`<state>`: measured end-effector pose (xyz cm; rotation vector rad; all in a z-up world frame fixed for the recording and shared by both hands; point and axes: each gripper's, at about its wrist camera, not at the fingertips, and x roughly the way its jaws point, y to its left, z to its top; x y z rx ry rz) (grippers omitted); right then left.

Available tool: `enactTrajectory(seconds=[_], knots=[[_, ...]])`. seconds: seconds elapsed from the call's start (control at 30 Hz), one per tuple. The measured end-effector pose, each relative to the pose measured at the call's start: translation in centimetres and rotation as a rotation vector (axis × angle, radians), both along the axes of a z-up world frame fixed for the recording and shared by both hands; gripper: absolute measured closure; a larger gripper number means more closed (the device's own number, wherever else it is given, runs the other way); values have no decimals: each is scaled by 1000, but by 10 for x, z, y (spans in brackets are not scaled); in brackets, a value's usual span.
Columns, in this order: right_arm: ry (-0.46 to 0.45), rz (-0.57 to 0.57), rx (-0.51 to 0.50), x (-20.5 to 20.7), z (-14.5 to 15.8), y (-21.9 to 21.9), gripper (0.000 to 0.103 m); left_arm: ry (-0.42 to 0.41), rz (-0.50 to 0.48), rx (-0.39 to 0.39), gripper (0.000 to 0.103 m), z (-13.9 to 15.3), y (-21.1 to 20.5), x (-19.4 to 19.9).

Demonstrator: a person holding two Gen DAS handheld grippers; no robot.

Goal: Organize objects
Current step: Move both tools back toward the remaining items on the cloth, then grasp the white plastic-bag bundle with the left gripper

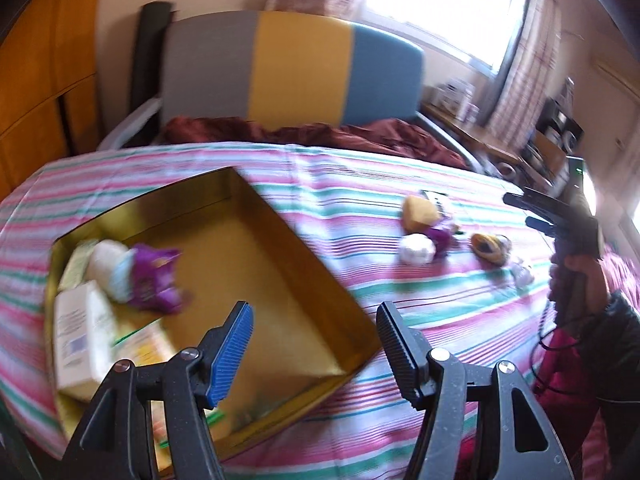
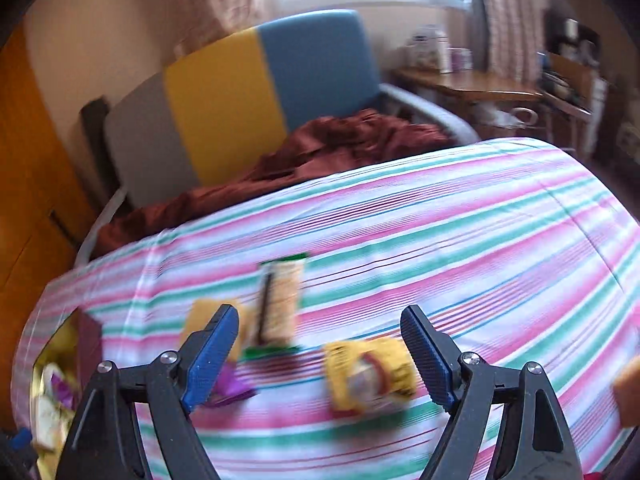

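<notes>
An open gold tin box [image 1: 320, 280] lies on the striped bedspread [image 1: 360, 184]. It holds a purple packet [image 1: 156, 280], a white roll [image 1: 108, 264] and a white carton [image 1: 76, 340]. My left gripper [image 1: 316, 340] hangs open over the box's near corner, holding nothing. Loose snacks lie to the right: a yellow piece [image 1: 418, 212], a white ball [image 1: 418, 249] and an orange packet [image 1: 490, 246]. My right gripper [image 2: 320, 344] is open above a yellow packet [image 2: 370, 376], a green-edged beige packet [image 2: 280, 308] and a purple packet [image 2: 230, 388]. None of them touches its pads.
A chair with a grey, yellow and blue back [image 1: 296, 68] stands behind the bed, with a dark red cloth [image 2: 340, 140] over its seat. A wooden desk [image 2: 472, 84] with clutter is at the back right. A hand [image 1: 580, 276] holds the right gripper [image 1: 526, 212].
</notes>
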<state>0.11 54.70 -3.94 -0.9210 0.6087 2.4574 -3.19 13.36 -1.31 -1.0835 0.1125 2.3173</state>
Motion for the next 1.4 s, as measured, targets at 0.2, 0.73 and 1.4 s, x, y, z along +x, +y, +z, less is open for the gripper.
enactTrajectory(seconds=[0.2, 0.73, 1.4], knots=[[54, -60, -99, 7, 8, 22, 17, 18, -115, -39, 39, 1, 66, 0], [93, -84, -236, 16, 3, 32, 11, -77, -203, -138, 39, -43, 155, -36], [109, -104, -278, 16, 0, 44, 11, -138, -208, -181, 64, -89, 206, -79]])
